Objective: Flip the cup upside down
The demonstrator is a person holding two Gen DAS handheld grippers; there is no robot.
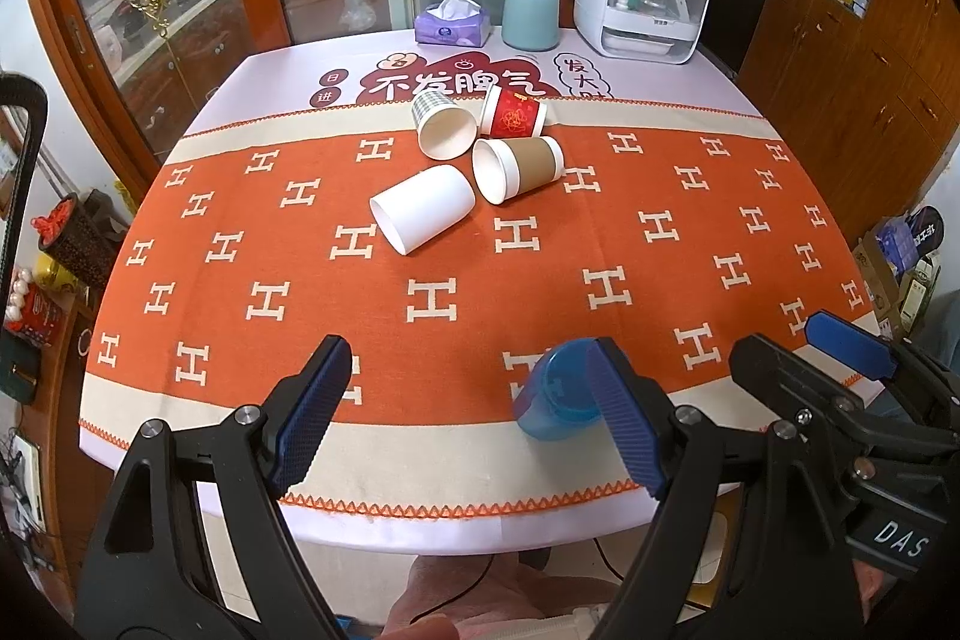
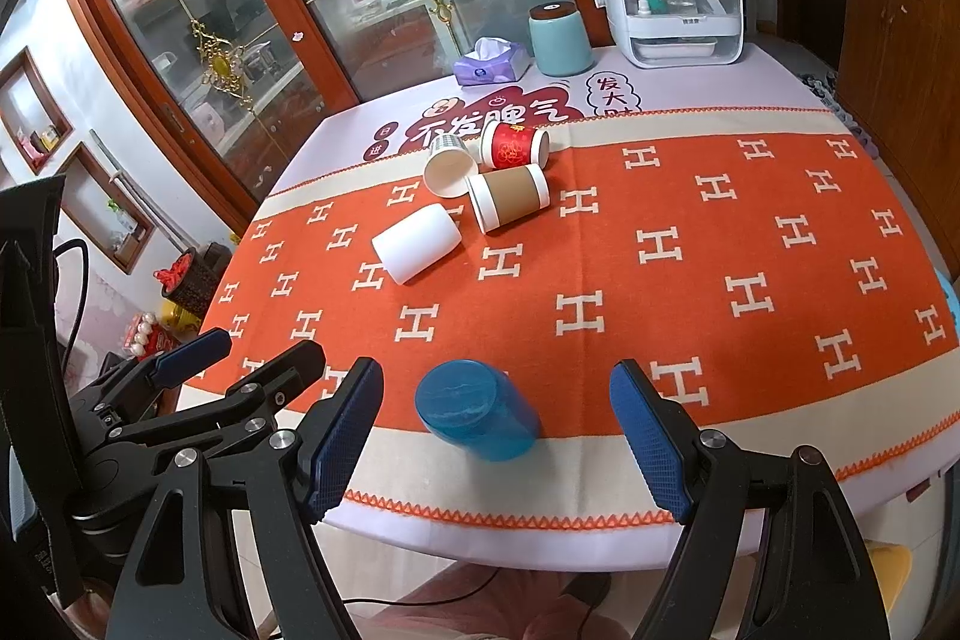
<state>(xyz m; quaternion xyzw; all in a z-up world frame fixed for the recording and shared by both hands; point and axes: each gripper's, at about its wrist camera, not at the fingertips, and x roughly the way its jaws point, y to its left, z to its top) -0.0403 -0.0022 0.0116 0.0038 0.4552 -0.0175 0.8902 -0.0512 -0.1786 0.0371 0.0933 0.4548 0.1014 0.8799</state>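
A blue translucent plastic cup (image 2: 477, 418) stands upside down near the table's front edge, base up; in the left wrist view the blue cup (image 1: 555, 400) is partly hidden behind my right finger pad. My right gripper (image 2: 498, 436) is open, its pads either side of the cup and a little nearer than it, not touching. My left gripper (image 1: 462, 412) is open and empty to the cup's left. Farther back lie a white cup (image 1: 423, 215), a brown-sleeved cup (image 1: 517, 167), a red cup (image 1: 512, 112) and a checked cup (image 1: 443, 125), all on their sides.
The table carries an orange cloth (image 1: 660, 232) with white H marks. At the back stand a purple tissue pack (image 1: 453, 22), a teal canister (image 1: 531, 13) and a white appliance (image 1: 645, 13) under a cloth. Glass doors stand behind; wooden cabinets stand right.
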